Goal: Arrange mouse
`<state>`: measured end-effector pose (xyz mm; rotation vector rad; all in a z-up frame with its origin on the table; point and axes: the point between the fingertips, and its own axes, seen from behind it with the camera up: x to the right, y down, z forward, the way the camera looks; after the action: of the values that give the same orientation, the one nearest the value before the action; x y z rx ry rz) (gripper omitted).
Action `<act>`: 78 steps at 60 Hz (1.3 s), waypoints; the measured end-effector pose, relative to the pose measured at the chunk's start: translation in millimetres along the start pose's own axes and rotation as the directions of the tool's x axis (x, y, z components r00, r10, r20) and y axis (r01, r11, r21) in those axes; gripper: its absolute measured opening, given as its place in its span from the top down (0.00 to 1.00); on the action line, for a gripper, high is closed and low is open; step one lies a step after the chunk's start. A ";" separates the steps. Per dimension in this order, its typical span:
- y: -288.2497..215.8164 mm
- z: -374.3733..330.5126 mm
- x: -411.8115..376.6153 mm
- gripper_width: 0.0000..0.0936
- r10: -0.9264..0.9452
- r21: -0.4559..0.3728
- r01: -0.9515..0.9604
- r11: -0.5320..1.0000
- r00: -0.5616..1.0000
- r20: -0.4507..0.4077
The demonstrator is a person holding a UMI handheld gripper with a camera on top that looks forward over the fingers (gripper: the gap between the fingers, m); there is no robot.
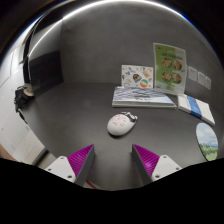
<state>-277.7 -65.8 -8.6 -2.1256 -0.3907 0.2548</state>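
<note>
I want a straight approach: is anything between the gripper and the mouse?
Nothing visible. The mouse lies on bare table just ahead of the open gripper. The books sit beyond it, not in the path.

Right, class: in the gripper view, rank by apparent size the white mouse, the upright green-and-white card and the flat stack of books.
1. Flat stack of books.
2. Upright green-and-white card.
3. White mouse, though it lies nearest the open hand-held gripper, which flatters it.

Dark table (70, 115) before a grey wall (100, 45), perhaps lit from overhead.
</note>
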 end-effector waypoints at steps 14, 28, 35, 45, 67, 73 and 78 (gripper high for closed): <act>-40.5 64.4 17.5 0.14 0.111 -0.011 -0.115 0.993 0.976 -0.185; -63.6 96.7 27.2 0.25 0.169 0.012 -0.173 0.985 0.941 -0.292; -63.2 99.3 21.7 0.48 0.171 -0.016 -0.185 0.983 0.934 -0.313; -69.0 94.6 2.1 0.56 0.114 -0.022 -0.126 0.992 0.949 -0.293; -200.1 -87.9 138.1 0.56 0.063 0.308 0.052 0.950 0.934 -0.352; -171.8 -123.7 249.4 0.57 0.070 0.283 0.061 0.957 0.900 -0.430; -114.0 -111.5 314.4 0.57 0.057 0.182 0.027 0.983 0.896 -0.441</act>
<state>30.0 24.2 137.7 -1.9300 -0.0753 -0.1845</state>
